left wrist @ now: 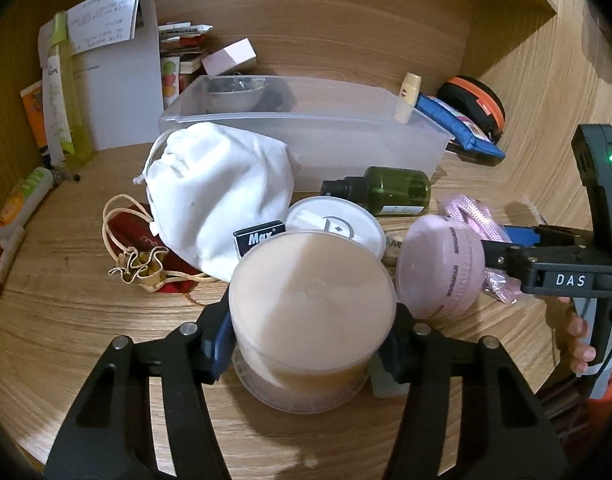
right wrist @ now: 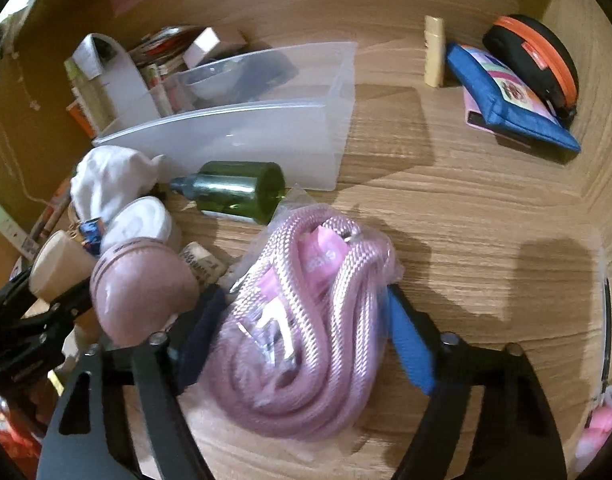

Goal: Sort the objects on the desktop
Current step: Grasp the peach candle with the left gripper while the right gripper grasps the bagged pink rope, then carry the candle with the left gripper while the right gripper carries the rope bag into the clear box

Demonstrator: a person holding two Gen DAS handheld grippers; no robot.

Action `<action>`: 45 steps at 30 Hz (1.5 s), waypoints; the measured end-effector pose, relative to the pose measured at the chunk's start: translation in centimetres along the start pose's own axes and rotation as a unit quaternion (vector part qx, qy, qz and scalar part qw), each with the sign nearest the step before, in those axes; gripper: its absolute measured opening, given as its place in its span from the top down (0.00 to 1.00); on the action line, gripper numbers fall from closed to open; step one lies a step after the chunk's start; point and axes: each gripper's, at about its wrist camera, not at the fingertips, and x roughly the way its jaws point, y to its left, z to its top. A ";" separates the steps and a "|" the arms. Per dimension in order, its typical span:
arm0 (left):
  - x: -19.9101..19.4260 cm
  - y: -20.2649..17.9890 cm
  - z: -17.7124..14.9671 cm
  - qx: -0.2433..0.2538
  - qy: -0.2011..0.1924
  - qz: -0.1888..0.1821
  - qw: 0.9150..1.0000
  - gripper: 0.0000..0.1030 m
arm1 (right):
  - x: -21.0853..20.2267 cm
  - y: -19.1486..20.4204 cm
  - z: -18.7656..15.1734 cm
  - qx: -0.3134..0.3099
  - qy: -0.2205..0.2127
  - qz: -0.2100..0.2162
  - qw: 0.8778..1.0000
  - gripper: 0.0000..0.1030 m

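Note:
A round clear tub [left wrist: 312, 280] with a peach-coloured filling stands on the wooden desk [left wrist: 86, 312]. My left gripper [left wrist: 310, 320] is shut on it, one blue pad on each side of its wall. A clear bag of coiled pink cord [right wrist: 298, 340] lies to the right of it, and my right gripper [right wrist: 306, 300] is shut on that bag, with both blue pads against the plastic. A clear plastic bin [left wrist: 306, 136] stands behind, with a small bowl in its far end. A pink round case [left wrist: 442, 268] sits between the two grippers, touching the tub.
A white drawstring pouch [left wrist: 222, 196], a green spray bottle [left wrist: 390, 190], a white-lidded tin [left wrist: 334, 224], a staples box [left wrist: 258, 238] and a red pouch [left wrist: 142, 236] crowd the bin's front. A blue pouch [right wrist: 506, 100] and a black-and-orange case [right wrist: 534, 56] lie at the back right.

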 end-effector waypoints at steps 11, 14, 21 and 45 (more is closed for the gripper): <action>-1.8 0.4 1.0 -0.012 -0.025 -0.006 1.000 0.44 | -2.1 -1.3 0.2 0.016 -0.024 -0.021 0.999 0.41; -2.5 0.7 1.6 -0.018 -0.031 -0.014 0.999 0.44 | -3.3 -1.4 0.6 0.018 -0.041 -0.025 0.999 0.41; -4.1 1.0 3.9 -0.015 -0.058 -0.020 0.998 0.44 | -5.7 -0.9 2.1 0.021 -0.075 -0.002 0.997 0.43; -3.3 2.3 4.3 -0.002 -0.050 0.009 0.999 0.44 | 0.6 0.3 4.1 0.002 0.022 -0.027 0.999 0.32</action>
